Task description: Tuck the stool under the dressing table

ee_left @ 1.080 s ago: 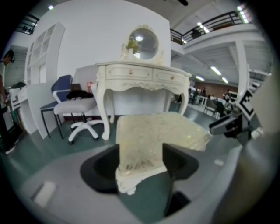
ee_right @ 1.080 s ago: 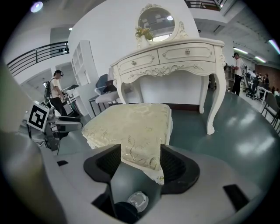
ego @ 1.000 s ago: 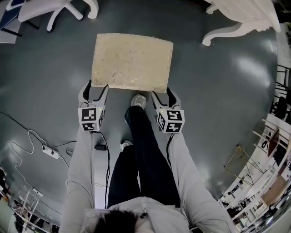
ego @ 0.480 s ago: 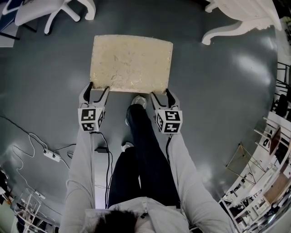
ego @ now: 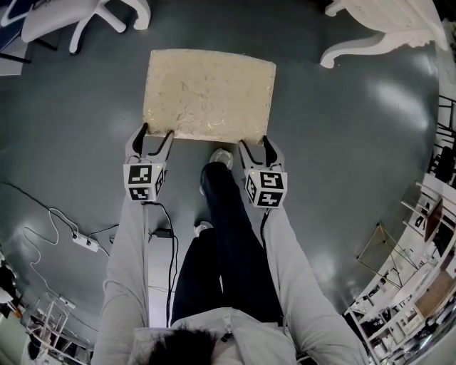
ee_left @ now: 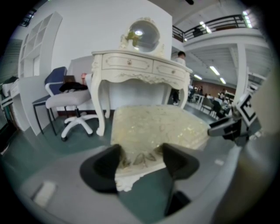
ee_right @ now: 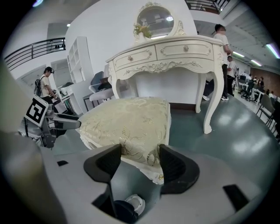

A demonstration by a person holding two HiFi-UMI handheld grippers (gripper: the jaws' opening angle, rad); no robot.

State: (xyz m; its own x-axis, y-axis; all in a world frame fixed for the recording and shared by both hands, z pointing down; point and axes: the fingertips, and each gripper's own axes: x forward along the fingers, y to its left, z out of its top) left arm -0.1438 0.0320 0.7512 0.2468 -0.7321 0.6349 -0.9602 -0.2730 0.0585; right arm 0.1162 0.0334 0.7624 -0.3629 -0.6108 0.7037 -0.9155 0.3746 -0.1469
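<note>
The stool (ego: 209, 93) has a cream brocade cushion and stands on the grey floor in front of me. My left gripper (ego: 156, 134) is shut on its near left corner, and my right gripper (ego: 254, 145) on its near right corner. In the left gripper view the stool (ee_left: 157, 129) has its corner wedged between the left gripper's (ee_left: 142, 159) jaws. The right gripper view shows the stool (ee_right: 127, 122) pinched the same way by the right gripper (ee_right: 139, 159). The white dressing table (ego: 377, 28) stands beyond, at upper right, its legs and drawers (ee_right: 170, 54) facing me.
A white office chair (ego: 78, 18) stands at the far left, next to the dressing table (ee_left: 140, 65). A power strip with cables (ego: 82, 242) lies on the floor at left. Racks (ego: 427, 235) line the right edge. My foot (ego: 219, 158) is just behind the stool. People (ee_right: 221, 48) stand behind the table.
Almost nothing differs. Both grippers stay on the stool's near corners, and the whole view has shifted a few pixels.
</note>
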